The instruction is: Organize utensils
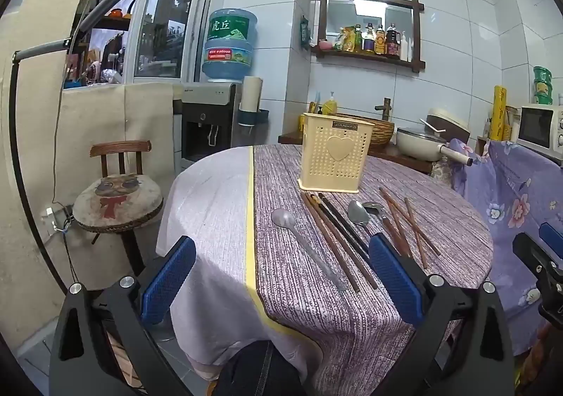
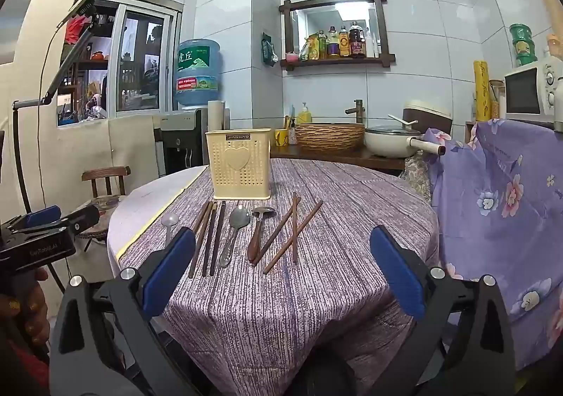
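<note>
Here, the chopsticks (image 2: 211, 237) and spoons (image 2: 235, 234) are lying loose ahead of both hand-held grippers, left (image 1: 281, 285) and right (image 2: 283, 272), fingers spread and holding nothing; the holder (image 2: 239, 165) is standing beyond. Crossed chopsticks (image 2: 292, 234) risk rolling away when pinched.

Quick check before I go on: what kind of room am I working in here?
Most likely a home kitchen with a dining table: a shelf of sauce bottles on the tiled wall, a microwave, a lidded pan, and a water dispenser jug.
</note>
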Action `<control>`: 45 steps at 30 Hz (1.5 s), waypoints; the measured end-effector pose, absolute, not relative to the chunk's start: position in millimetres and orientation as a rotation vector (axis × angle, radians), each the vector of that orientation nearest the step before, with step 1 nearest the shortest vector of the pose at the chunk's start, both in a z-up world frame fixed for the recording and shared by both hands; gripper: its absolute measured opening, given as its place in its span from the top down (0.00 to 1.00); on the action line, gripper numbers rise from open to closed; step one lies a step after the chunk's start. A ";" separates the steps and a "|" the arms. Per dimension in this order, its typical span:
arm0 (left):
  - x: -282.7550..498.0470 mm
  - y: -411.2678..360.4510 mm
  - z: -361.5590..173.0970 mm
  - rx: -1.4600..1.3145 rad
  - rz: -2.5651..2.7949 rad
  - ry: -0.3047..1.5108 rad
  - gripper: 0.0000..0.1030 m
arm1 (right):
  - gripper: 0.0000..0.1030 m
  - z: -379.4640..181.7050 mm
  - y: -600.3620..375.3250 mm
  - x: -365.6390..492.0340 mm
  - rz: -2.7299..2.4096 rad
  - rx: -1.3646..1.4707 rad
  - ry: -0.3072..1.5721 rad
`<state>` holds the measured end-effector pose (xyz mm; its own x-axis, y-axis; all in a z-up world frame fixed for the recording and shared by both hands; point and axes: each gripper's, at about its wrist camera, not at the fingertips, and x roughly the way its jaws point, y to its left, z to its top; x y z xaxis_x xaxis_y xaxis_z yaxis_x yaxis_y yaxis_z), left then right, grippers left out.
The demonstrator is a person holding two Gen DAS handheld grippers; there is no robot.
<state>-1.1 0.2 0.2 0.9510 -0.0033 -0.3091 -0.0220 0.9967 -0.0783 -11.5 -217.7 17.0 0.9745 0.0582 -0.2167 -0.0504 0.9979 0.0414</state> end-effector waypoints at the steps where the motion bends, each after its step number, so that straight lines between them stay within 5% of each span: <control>1: 0.0 0.2 -0.1 -0.080 -0.001 0.329 0.05 | 0.05 16.7 -217.7 -11.2 0.055 0.036 0.222; 45: -3.7 -1.9 3.7 -0.080 0.012 0.299 0.05 | 0.05 11.1 -217.2 -4.5 0.060 0.045 0.244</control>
<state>-3.7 -1.9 3.7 0.9555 0.0004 -0.2949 -0.0241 0.9968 -0.0767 -4.5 -217.2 11.1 0.9687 0.0647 -0.2398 -0.0538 0.9972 0.0517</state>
